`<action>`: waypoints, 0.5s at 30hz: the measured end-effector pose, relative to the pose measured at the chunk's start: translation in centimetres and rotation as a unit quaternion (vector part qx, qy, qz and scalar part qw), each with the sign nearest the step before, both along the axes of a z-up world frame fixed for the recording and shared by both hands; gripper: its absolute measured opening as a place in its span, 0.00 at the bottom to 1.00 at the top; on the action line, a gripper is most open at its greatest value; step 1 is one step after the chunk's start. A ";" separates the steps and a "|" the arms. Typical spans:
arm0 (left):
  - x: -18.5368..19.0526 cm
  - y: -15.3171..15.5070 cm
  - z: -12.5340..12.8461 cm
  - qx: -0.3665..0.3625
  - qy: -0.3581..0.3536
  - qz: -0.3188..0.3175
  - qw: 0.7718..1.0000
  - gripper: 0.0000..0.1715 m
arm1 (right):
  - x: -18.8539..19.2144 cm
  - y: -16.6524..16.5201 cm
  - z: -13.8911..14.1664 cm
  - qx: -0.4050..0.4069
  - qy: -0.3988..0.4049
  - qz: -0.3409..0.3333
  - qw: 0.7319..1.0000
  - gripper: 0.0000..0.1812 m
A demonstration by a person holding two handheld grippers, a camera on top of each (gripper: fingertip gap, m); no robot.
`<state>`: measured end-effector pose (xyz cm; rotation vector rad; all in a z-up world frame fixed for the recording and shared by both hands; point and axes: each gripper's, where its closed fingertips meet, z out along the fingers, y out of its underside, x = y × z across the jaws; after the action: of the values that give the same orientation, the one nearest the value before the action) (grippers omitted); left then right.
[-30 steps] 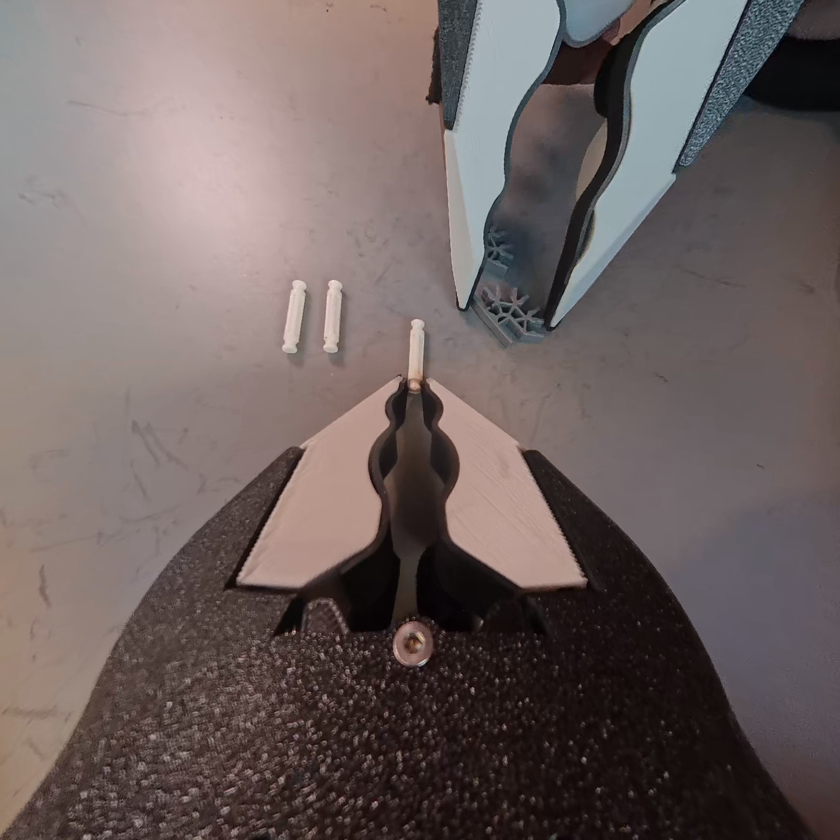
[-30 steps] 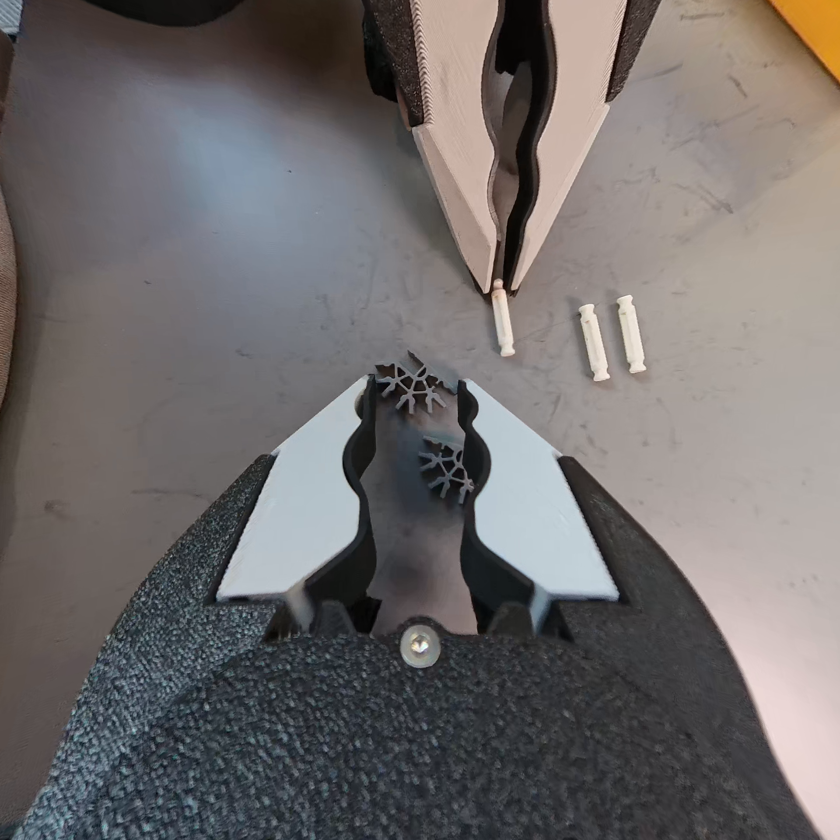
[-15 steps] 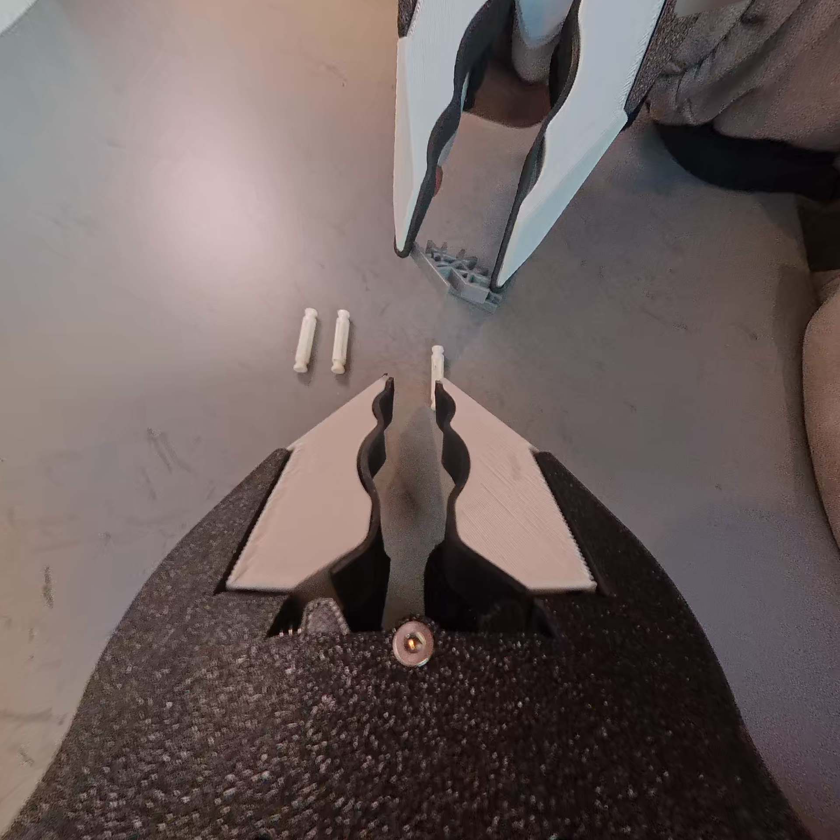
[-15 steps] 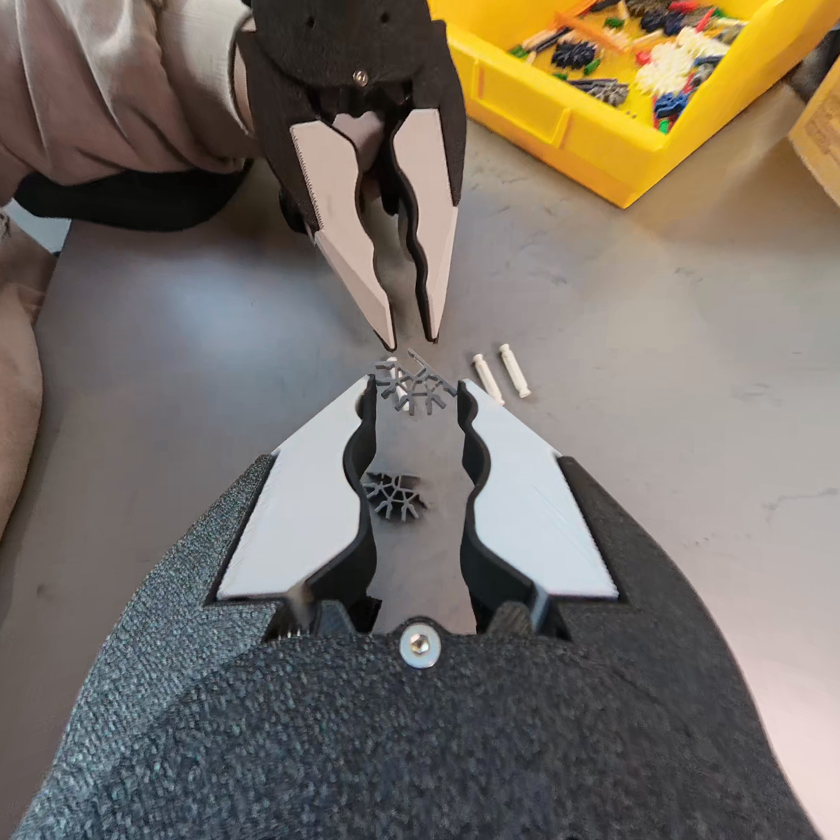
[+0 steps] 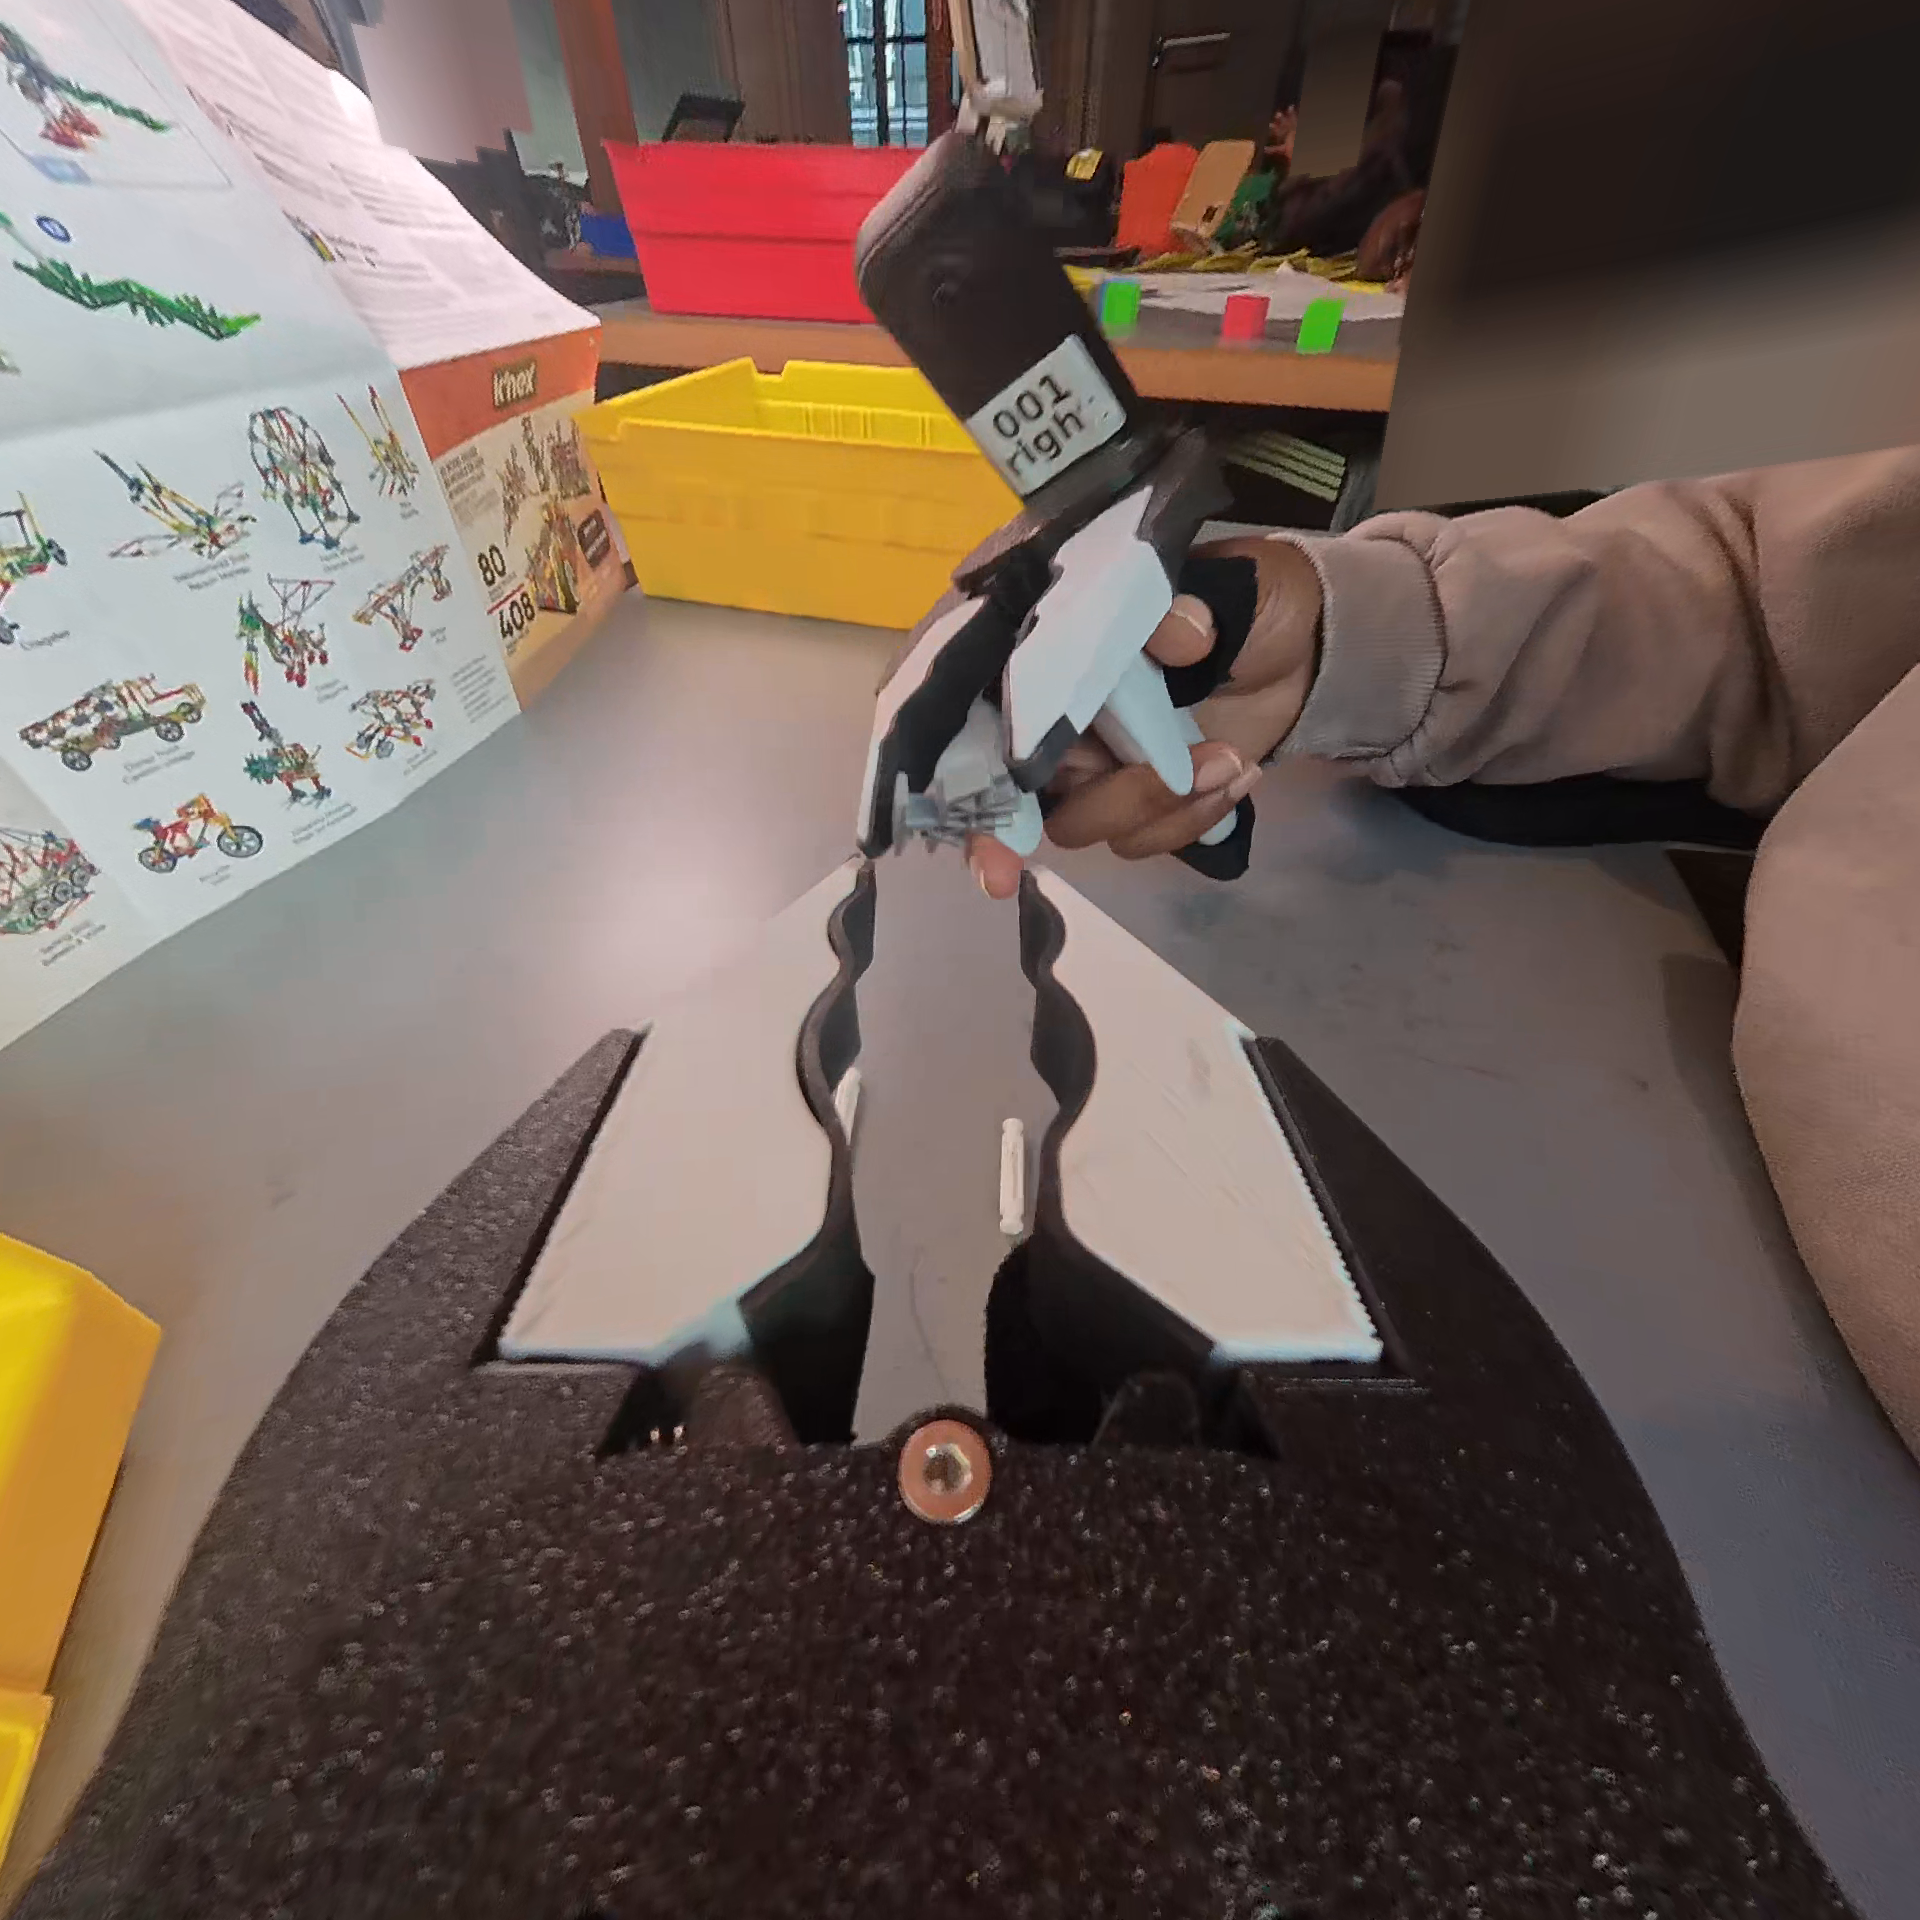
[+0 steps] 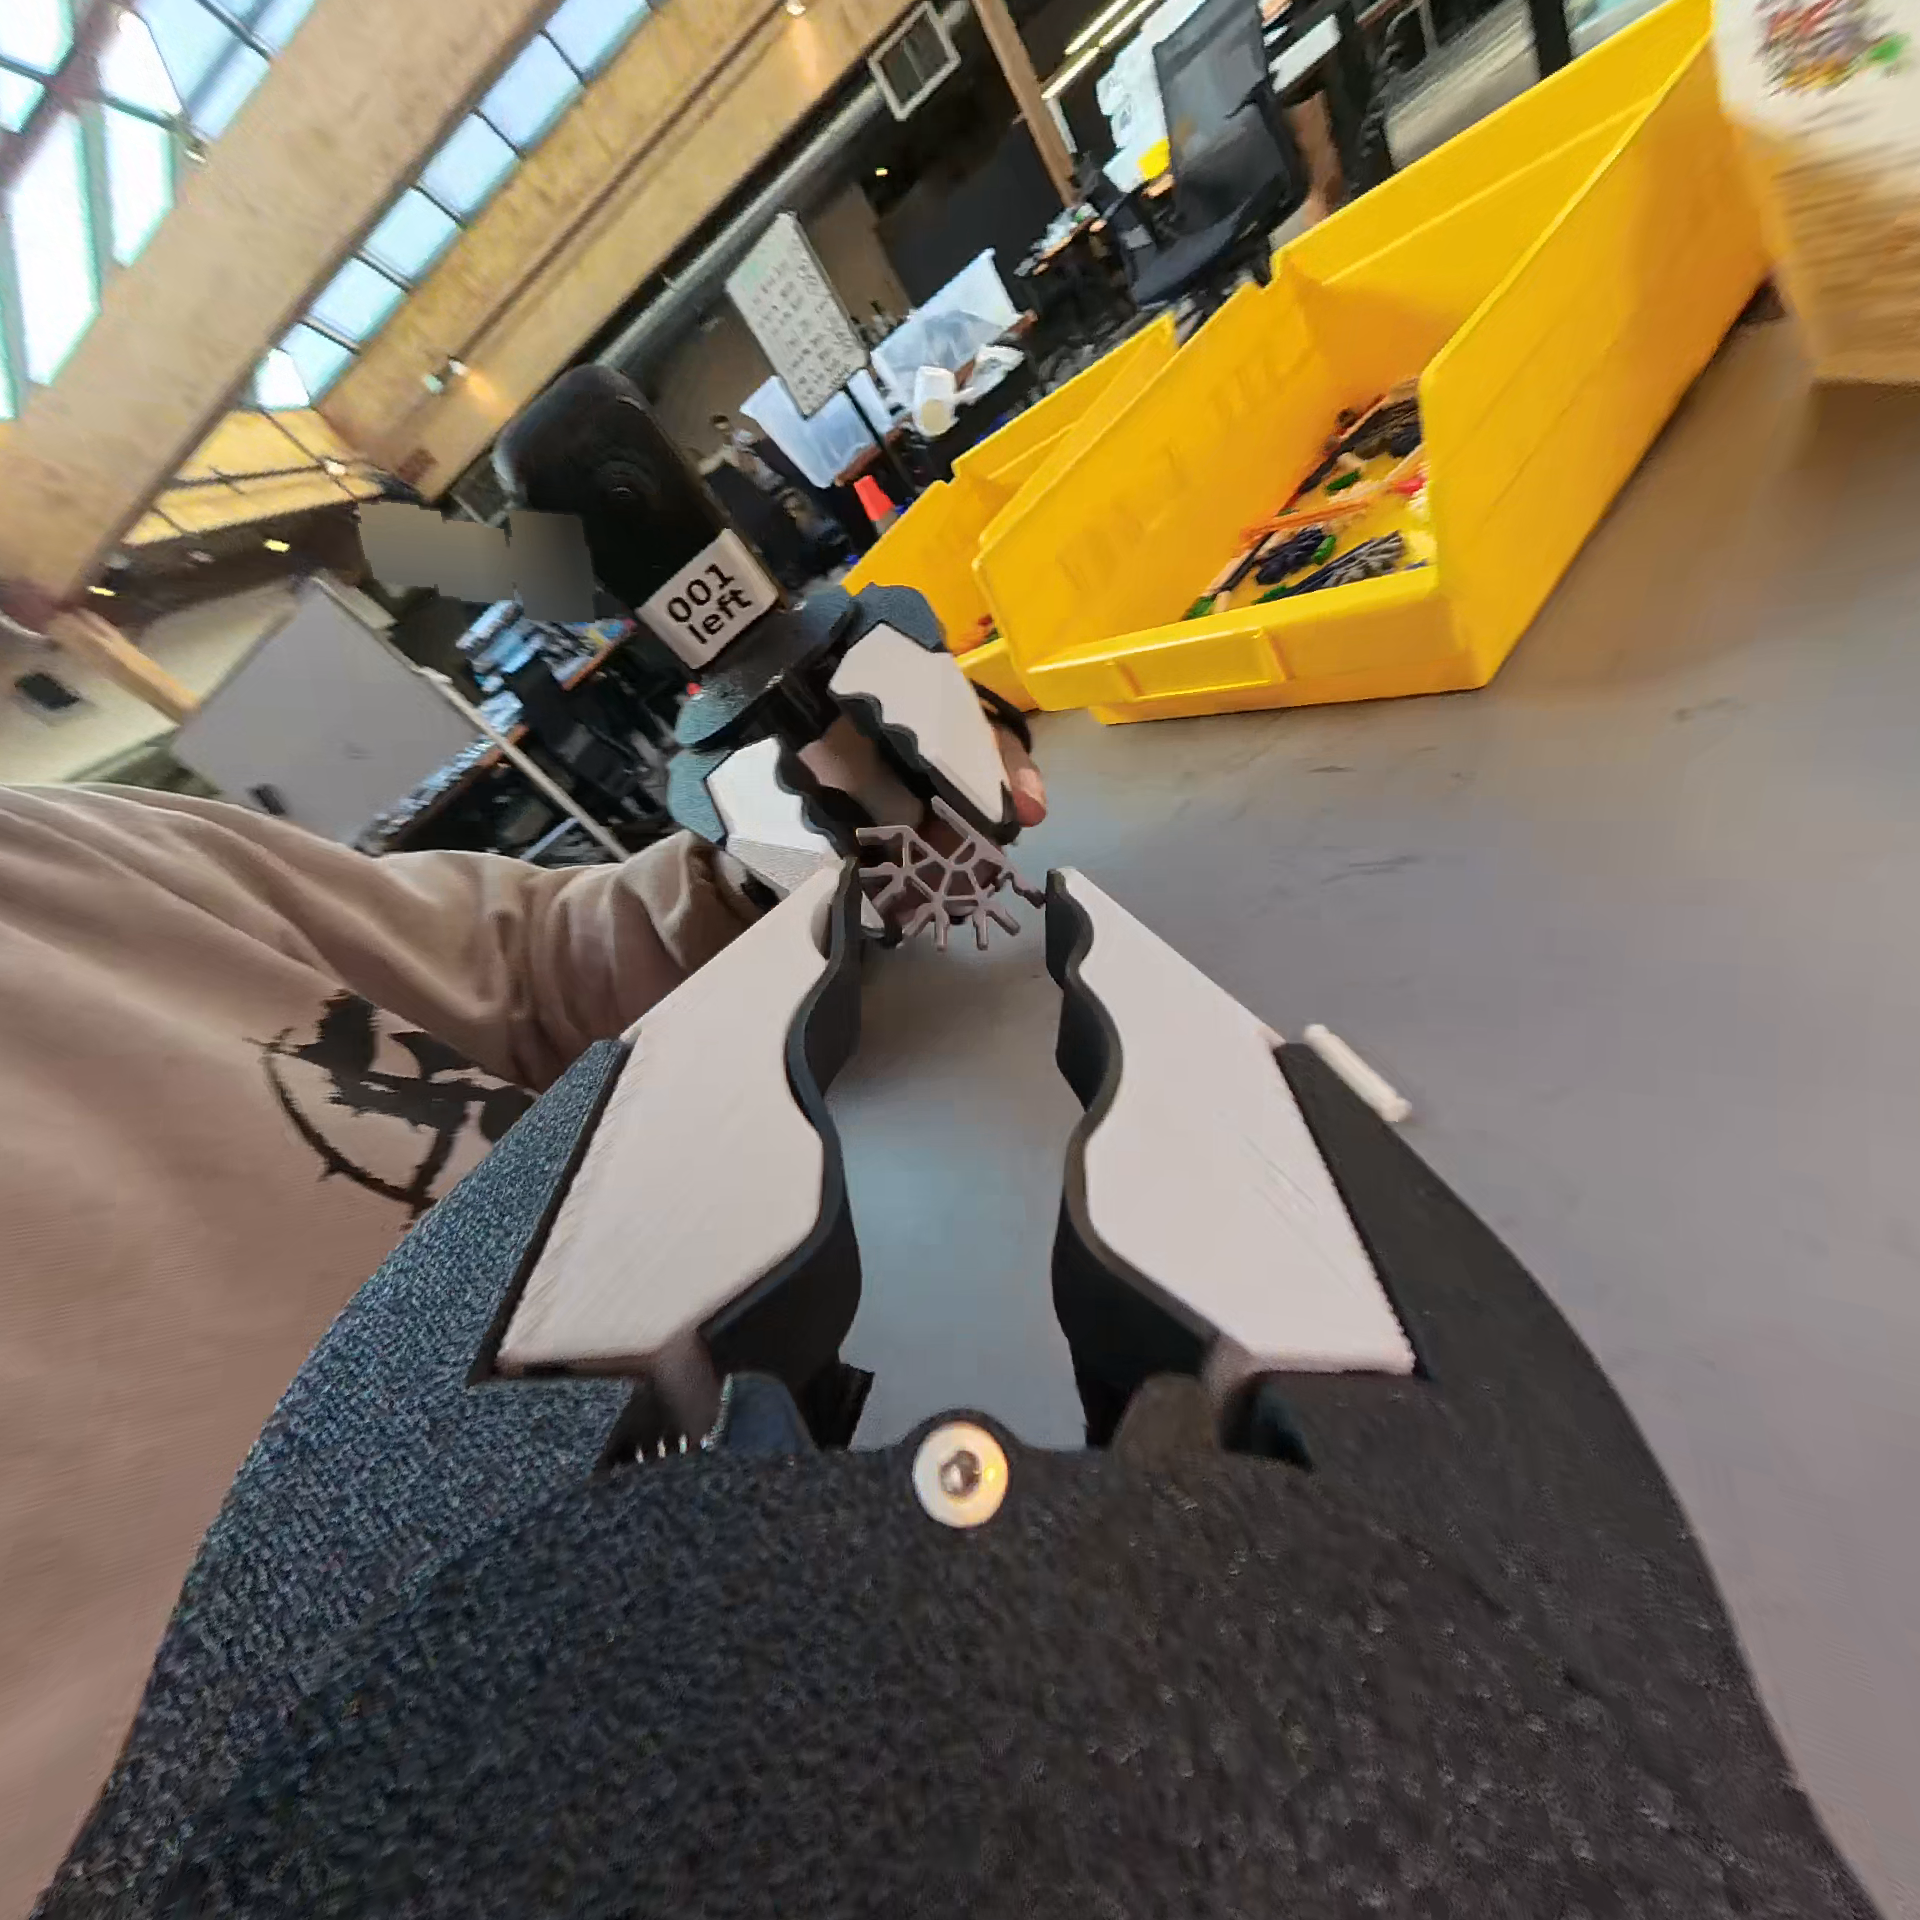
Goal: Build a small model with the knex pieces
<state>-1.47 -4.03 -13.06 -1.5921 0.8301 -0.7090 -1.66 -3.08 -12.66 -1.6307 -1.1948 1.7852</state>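
lifted off the table since before: left hand-held gripper [image 5: 940, 883] agape, empty; right hand-held gripper [image 6: 951, 883] gripping grey connector [image 6: 940, 883]

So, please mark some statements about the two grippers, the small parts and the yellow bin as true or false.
1. The left gripper holds a white rod. False: it is open and empty; a white rod lies on the table.
2. The right gripper grips a grey star-shaped piece. True.
3. The yellow bin is empty. False: coloured pieces lie in it.
4. A printed sheet with pictures stands on the table. True.
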 end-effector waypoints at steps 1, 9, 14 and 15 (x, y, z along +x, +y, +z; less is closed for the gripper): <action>0.3 -0.4 0.3 0.004 -0.008 -0.013 1.000 0.16 | 0.0 -0.9 0.2 -0.027 0.006 0.028 0.999 0.18; 2.0 -2.6 1.1 -0.011 -0.032 -0.083 0.996 0.09 | 0.5 -3.8 0.9 -0.144 0.025 0.130 0.981 0.18; 1.3 -1.9 0.6 -0.056 -0.047 -0.074 0.995 0.03 | 0.4 -2.4 1.1 -0.159 0.037 0.103 0.981 0.10; 1.2 -1.6 0.3 -0.071 -0.048 -0.067 0.994 0.03 | 0.4 -2.3 0.9 -0.141 0.030 0.098 0.985 0.10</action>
<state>-0.29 -5.61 -12.79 -1.6256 0.8353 -0.9523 -1.23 -5.37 -11.79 -1.6415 -1.1494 2.1976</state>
